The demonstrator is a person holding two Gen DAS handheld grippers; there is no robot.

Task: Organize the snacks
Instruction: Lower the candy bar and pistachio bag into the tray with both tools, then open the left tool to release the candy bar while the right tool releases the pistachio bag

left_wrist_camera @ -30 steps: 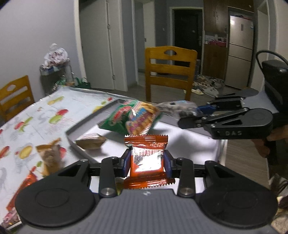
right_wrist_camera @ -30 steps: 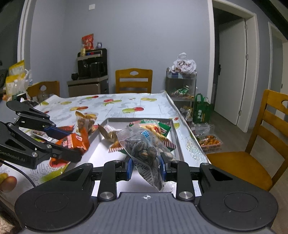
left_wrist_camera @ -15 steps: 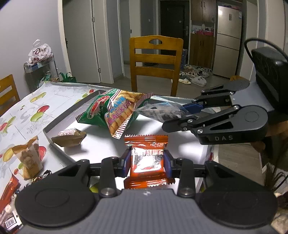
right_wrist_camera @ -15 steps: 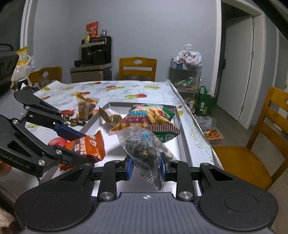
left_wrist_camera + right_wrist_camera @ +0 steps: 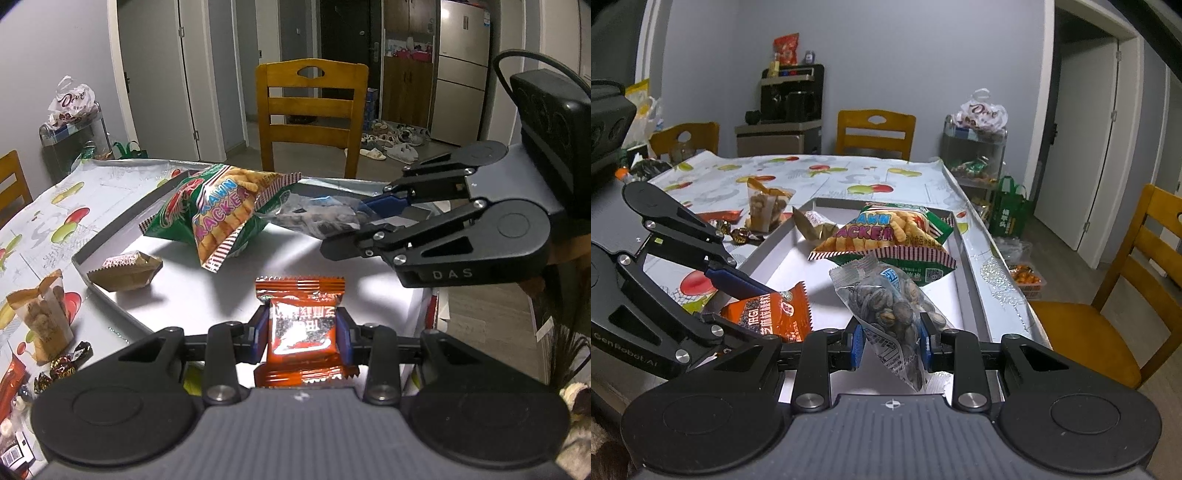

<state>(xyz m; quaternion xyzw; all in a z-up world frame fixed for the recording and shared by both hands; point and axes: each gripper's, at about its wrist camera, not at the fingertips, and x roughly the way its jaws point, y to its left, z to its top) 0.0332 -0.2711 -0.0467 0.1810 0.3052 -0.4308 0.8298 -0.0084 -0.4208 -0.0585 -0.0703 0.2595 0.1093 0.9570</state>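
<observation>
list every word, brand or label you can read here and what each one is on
"PRAWN CRACKER", partly creased: green snack bag in the tray.
"Dove": white bag on the shelf rack.
"DAS": side of the right gripper.
"GenRobot.AI": side of the left gripper.
Orange packet: print too glary to read.
Clear seed packet: blue label and small print unreadable.
Brown wrapped snack: label blurred.
</observation>
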